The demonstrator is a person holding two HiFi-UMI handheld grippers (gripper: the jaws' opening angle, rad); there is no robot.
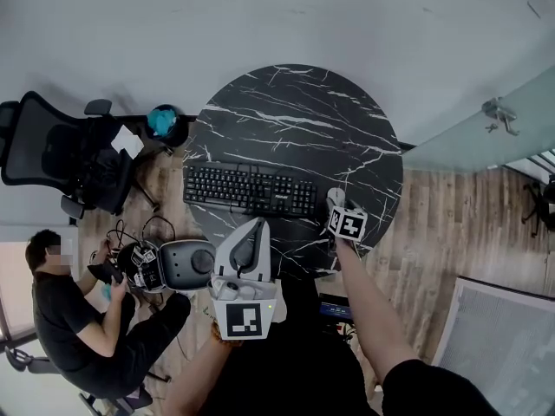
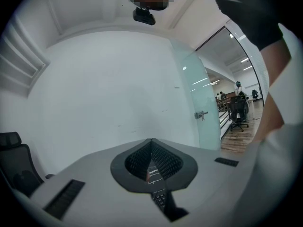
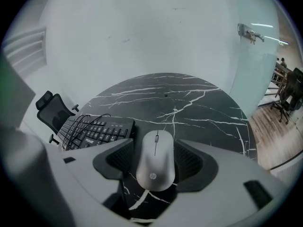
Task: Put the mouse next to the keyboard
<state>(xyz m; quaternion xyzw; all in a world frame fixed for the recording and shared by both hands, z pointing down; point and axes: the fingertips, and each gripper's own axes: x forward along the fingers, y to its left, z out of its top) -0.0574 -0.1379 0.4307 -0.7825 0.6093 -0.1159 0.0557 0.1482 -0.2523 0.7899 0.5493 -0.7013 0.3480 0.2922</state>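
Head view, reading across with the keyboard (image 1: 250,189) as the marker. Well off its left end, a person (image 1: 69,310) in dark clothes is sitting low beside the table (image 1: 295,111). A black office chair (image 1: 61,150) is standing further back on that same side. The keyboard is lying across the near half of the round black marble top, with its cable (image 3: 80,124) looping over the keys at the left end.

On the near side of the keyboard's middle, the left gripper (image 1: 257,224) is hanging raised. Left gripper view is showing its jaws pressed together at the tips and carrying nothing.

Just off the keyboard's right end, the mouse (image 3: 155,160) is sitting on the marble, right beside it. The right gripper (image 1: 338,206) is straddling it, jaws standing apart with one pad along each long side. A thin dark gap is showing at the keyboard-side pad, so I am reading it as not squeezing.

Handling, by my guess: the mouse is looking light and rigid, with a smooth rounded silver shell that is probably slippery. I am judging the best hold to be across the two long flanks, low at the widest part and clear of the wheel and buttons. I am expecting a hard pinch to squirt it forward.
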